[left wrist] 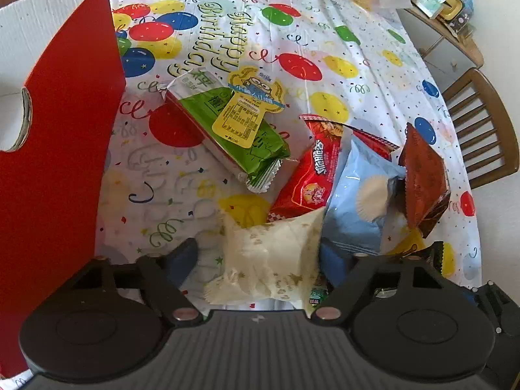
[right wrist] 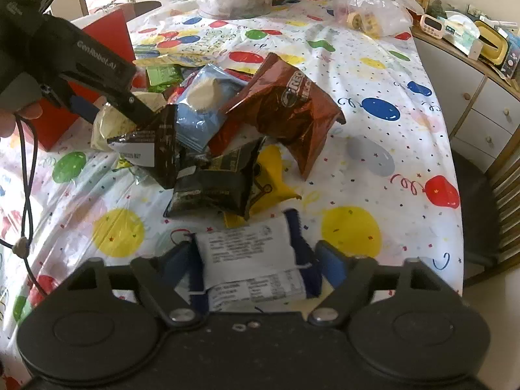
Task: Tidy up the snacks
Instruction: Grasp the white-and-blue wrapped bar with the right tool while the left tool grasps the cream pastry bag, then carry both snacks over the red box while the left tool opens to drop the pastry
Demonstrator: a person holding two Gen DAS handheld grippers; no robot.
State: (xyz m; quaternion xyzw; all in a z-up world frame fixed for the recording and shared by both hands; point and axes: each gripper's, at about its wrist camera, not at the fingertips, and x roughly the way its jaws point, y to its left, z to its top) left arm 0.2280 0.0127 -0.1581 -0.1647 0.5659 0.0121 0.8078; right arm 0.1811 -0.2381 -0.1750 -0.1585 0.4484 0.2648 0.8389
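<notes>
My left gripper (left wrist: 260,255) is shut on a cream packet (left wrist: 273,253) just above the pile of snacks. In the right wrist view that cream packet (right wrist: 109,123) hangs beside a black packet (right wrist: 156,143). Beyond lie a green packet (left wrist: 237,136) with a yellow cartoon card (left wrist: 250,104) on it, a red packet (left wrist: 312,175), a light blue packet (left wrist: 357,195) and a brown packet (left wrist: 422,175). A red cardboard box (left wrist: 58,136) stands at the left. My right gripper (right wrist: 253,256) is shut on a white-and-blue packet (right wrist: 250,253), held above the tablecloth.
A balloon-print tablecloth (right wrist: 373,149) covers the table. Clear plastic bags (right wrist: 367,3) sit at its far end. A wooden chair (left wrist: 481,123) stands at the right edge, and a cluttered sideboard (right wrist: 468,74) is beyond it. A hand (right wrist: 9,120) and a dangling cord (right wrist: 27,195) are at left.
</notes>
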